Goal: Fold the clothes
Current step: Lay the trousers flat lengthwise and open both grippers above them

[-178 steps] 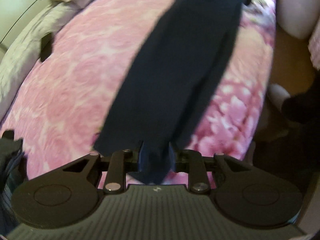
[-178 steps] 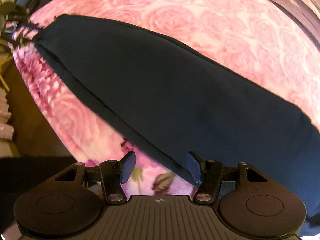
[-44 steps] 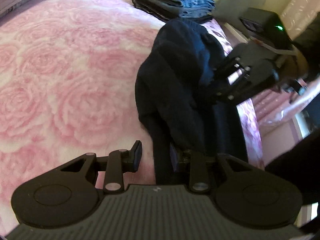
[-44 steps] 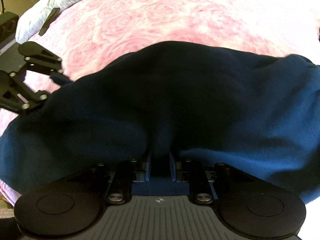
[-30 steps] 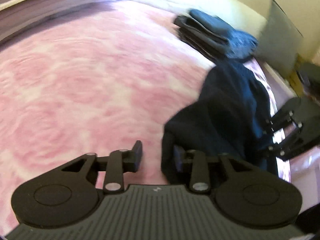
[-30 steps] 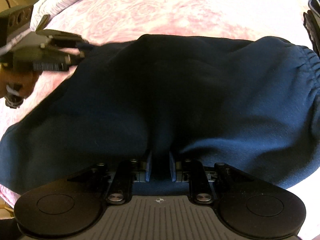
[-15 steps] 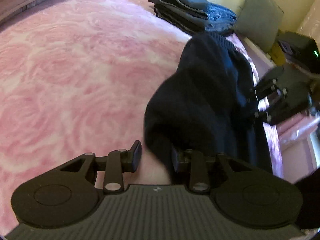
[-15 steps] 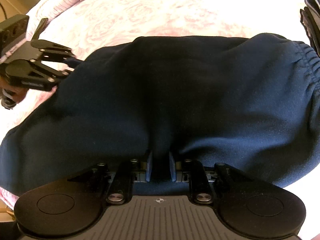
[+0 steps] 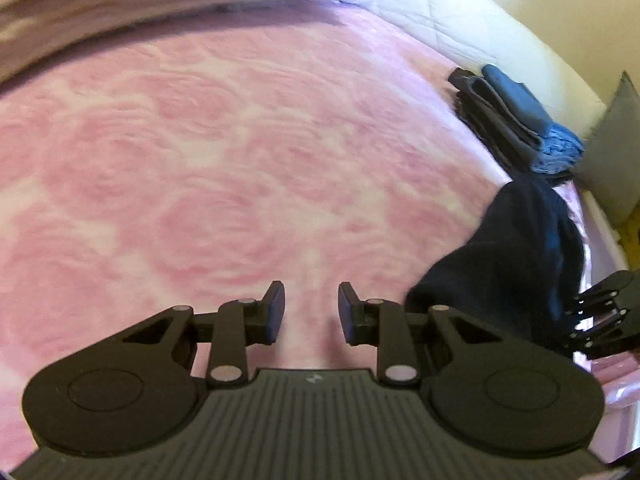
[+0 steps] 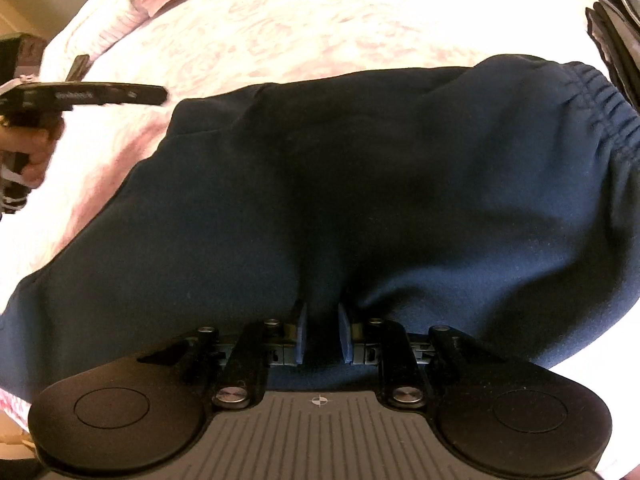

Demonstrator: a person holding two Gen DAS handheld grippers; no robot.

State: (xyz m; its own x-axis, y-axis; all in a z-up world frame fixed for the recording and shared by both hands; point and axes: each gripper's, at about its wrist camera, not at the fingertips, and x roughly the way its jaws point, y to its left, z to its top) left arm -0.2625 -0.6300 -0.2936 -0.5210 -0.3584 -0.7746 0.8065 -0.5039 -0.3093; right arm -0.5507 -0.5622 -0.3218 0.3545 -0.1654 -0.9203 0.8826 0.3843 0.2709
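Dark navy sweatpants (image 10: 360, 184) lie folded over on the pink rose bedspread (image 10: 304, 28), elastic waistband (image 10: 596, 120) at the right. My right gripper (image 10: 319, 330) is shut on a pinch of their near edge. The left wrist view shows the same sweatpants (image 9: 516, 260) bunched at the right, with the right gripper (image 9: 600, 320) at their far side. My left gripper (image 9: 311, 312) is open over bare bedspread (image 9: 200, 168), holding nothing and well left of the cloth. From the right wrist view the left gripper (image 10: 92, 94) appears at the far left, held by a hand (image 10: 28, 148).
A stack of folded dark and blue clothes (image 9: 516, 120) rests near the bed's far right edge, also glimpsed as a folded stack (image 10: 620, 28). A grey cushion (image 9: 616, 152) leans behind it. Pillows and a headboard (image 9: 160, 8) run along the far side.
My left gripper has let go of the sweatpants, opened and swung left away from them. The right gripper stays shut on the cloth, which has settled flatter on the bed.
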